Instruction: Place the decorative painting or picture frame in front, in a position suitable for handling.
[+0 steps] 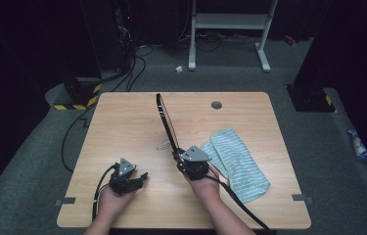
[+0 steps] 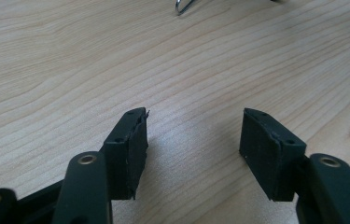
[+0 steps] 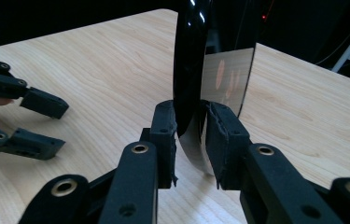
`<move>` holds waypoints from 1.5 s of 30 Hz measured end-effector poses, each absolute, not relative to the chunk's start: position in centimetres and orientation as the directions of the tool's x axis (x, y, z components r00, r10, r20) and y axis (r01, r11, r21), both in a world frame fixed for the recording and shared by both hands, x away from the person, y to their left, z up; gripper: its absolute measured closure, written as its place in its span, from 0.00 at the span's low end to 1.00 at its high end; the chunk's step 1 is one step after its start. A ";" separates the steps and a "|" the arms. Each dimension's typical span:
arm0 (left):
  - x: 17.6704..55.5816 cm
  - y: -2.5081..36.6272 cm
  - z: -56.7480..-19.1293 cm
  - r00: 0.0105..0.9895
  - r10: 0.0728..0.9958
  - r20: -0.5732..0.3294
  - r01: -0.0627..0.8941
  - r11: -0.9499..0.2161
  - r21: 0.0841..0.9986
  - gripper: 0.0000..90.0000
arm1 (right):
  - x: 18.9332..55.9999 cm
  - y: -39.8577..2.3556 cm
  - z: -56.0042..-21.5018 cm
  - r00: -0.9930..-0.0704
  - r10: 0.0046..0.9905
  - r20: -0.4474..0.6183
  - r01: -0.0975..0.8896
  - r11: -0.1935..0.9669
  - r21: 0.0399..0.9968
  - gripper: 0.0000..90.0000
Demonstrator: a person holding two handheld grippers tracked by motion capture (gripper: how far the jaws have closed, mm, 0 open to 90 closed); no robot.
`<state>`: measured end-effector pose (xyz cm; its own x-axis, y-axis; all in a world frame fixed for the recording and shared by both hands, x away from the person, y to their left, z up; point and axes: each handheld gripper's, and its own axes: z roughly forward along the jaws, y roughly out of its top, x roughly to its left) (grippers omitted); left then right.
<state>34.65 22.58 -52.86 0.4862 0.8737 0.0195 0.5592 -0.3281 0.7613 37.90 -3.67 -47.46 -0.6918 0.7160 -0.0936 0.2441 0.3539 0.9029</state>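
A round mirror [image 3: 224, 77] with a glossy black rim [image 1: 165, 120] stands on edge on the wooden table [image 1: 122, 122], seen edge-on from above. My right gripper [image 1: 179, 157] is shut on its lower rim, and in the right gripper view the pads [image 3: 163, 128] press both faces of the mirror. My left gripper [image 1: 141, 179] rests low near the table's front left, open with nothing between its fingers [image 2: 133, 140]. It also appears at the left of the right gripper view, as the left gripper [image 3: 63, 126] with its jaws apart.
A light blue striped cloth [image 1: 237, 164] lies folded on the table to the right of my right hand. A small bent metal wire [image 1: 163, 146] lies beside the mirror's base. A grey cable hole [image 1: 216, 105] sits near the far edge.
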 end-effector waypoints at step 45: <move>34.7 22.6 -52.9 0.488 0.873 0.015 0.561 -0.326 0.761 0.46 | 36.0 -3.2 -47.6 -0.726 0.685 -0.054 0.236 0.322 0.917 0.69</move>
